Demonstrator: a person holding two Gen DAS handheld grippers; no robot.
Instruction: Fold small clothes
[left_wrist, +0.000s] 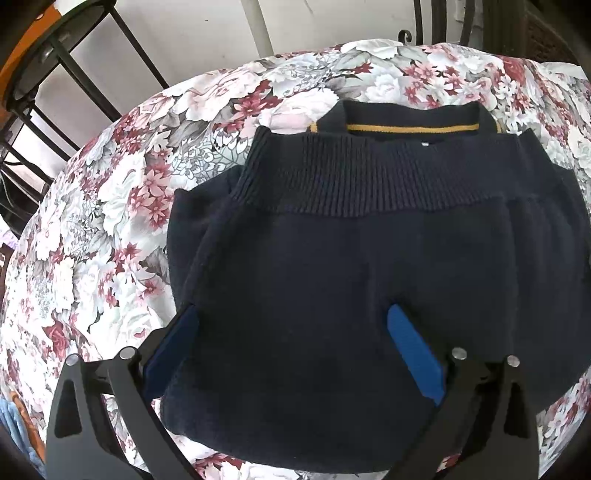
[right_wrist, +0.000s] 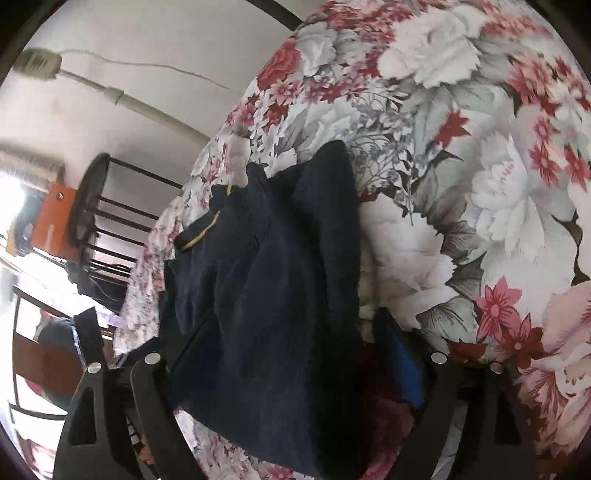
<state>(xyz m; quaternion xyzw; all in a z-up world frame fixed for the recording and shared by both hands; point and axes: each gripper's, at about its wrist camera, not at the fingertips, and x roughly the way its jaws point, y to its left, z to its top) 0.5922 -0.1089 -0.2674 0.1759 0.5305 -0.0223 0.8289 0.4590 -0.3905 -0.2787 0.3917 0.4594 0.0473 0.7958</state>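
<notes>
A small navy knitted sweater (left_wrist: 351, 251) lies folded on the floral tablecloth (left_wrist: 110, 229). Its ribbed hem lies across the top, just below the collar with a yellow stripe (left_wrist: 410, 128). My left gripper (left_wrist: 291, 325) is open, its blue pads straddling the near folded edge of the sweater; one pad (left_wrist: 413, 350) rests on the fabric. In the right wrist view the sweater (right_wrist: 280, 280) runs between the open fingers of my right gripper (right_wrist: 291, 332), with the blue right pad (right_wrist: 402, 362) beside its edge on the cloth.
The round table's floral cloth (right_wrist: 480, 184) spreads to the right of the sweater. A black metal chair back (left_wrist: 55, 74) stands beyond the table's far left edge. An orange object (right_wrist: 55, 218) and a wall pipe (right_wrist: 147, 107) are in the background.
</notes>
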